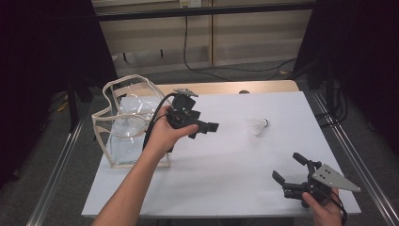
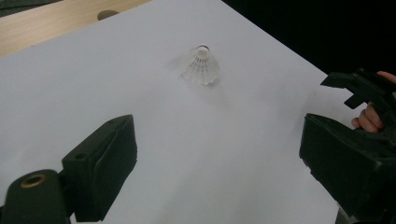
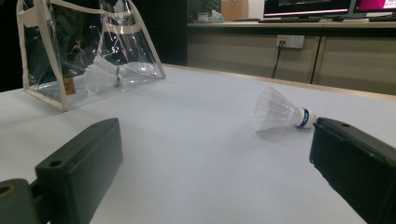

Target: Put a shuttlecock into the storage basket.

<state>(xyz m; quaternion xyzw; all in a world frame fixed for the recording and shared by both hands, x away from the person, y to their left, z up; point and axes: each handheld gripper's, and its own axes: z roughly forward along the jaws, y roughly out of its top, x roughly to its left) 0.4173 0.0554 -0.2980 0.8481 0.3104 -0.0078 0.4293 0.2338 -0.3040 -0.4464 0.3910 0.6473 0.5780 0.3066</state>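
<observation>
Counting two shuttlecocks (image 3: 280,113) (image 3: 103,74), one bag (image 3: 44,100)

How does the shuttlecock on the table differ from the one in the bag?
The table shuttlecock lies in the open on the white table; the bagged shuttlecock lies inside the clear bag. The table one's cork points right in the right gripper view with a blue band showing; the bagged one's band looks darker. Both are white and lie on their sides.

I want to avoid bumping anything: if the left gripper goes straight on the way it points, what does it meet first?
Probably the shuttlecock lying on the white table; the left gripper is open.
</observation>
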